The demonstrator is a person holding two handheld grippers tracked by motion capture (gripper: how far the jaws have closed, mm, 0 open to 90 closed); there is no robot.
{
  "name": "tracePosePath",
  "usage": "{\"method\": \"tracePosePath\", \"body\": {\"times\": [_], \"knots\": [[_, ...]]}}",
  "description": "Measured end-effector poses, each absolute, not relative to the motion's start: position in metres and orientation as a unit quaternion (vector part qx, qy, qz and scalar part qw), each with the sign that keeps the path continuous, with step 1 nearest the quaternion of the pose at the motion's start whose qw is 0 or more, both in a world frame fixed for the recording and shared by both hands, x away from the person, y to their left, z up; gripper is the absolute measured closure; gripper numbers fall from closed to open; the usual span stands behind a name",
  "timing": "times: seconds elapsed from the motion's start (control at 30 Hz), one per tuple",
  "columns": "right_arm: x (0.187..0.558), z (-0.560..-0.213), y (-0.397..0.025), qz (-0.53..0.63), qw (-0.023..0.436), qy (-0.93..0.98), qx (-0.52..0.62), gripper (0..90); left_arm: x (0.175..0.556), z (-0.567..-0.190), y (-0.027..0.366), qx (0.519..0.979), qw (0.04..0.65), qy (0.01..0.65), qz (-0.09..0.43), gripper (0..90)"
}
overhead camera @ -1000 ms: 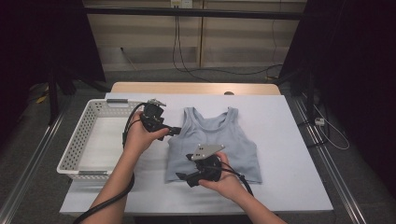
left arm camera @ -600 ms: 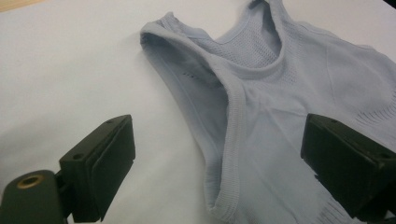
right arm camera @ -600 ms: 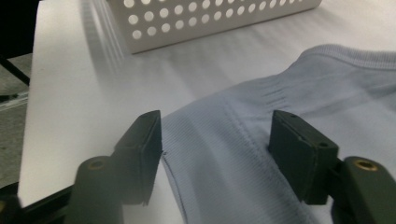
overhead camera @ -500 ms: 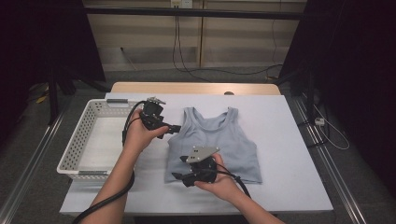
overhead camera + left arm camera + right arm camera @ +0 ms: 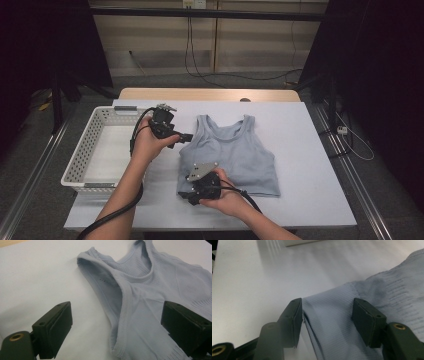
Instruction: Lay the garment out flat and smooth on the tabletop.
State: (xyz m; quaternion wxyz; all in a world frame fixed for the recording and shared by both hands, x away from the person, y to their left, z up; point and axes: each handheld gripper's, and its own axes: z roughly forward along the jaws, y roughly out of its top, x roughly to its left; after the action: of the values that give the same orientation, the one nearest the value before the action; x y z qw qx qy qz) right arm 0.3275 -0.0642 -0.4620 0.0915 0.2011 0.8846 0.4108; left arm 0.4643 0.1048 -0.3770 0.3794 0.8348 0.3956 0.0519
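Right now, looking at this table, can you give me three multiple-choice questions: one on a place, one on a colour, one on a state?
1. Where does the white basket stand, seen from the high view?
A. left of the tank top
B. right of the tank top
C. on top of the tank top

2. What colour is the tank top?
A. red
B. light blue-grey
C. black

3. How do the jaws of the right gripper stand?
A. shut tight with nothing between them
B. open, with the hem corner of the tank top between them
C. shut on the basket's rim

Answers:
1. A, the basket sits at the table's left side, the top lies in the middle.
2. B, the fabric shows pale blue-grey in all three views.
3. B, the right gripper view shows a gap between the jaws and the cloth corner lying in it.
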Motion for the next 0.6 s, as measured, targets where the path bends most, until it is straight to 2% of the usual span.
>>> {"method": "tracePosePath", "body": {"times": [0.37, 0.6], "knots": [[0.3272, -0.4623, -0.0639, 0.406, 0.092, 0.885, 0.209, 45.6, 0.4637, -0.3756, 0.1057, 0.838, 0.377, 0.392, 0.049, 10.6], [0.3282, -0.4620, -0.0642, 0.406, 0.093, 0.881, 0.223, 54.1, 0.4633, -0.3754, 0.1039, 0.837, 0.378, 0.393, 0.053, 10.7]]}}
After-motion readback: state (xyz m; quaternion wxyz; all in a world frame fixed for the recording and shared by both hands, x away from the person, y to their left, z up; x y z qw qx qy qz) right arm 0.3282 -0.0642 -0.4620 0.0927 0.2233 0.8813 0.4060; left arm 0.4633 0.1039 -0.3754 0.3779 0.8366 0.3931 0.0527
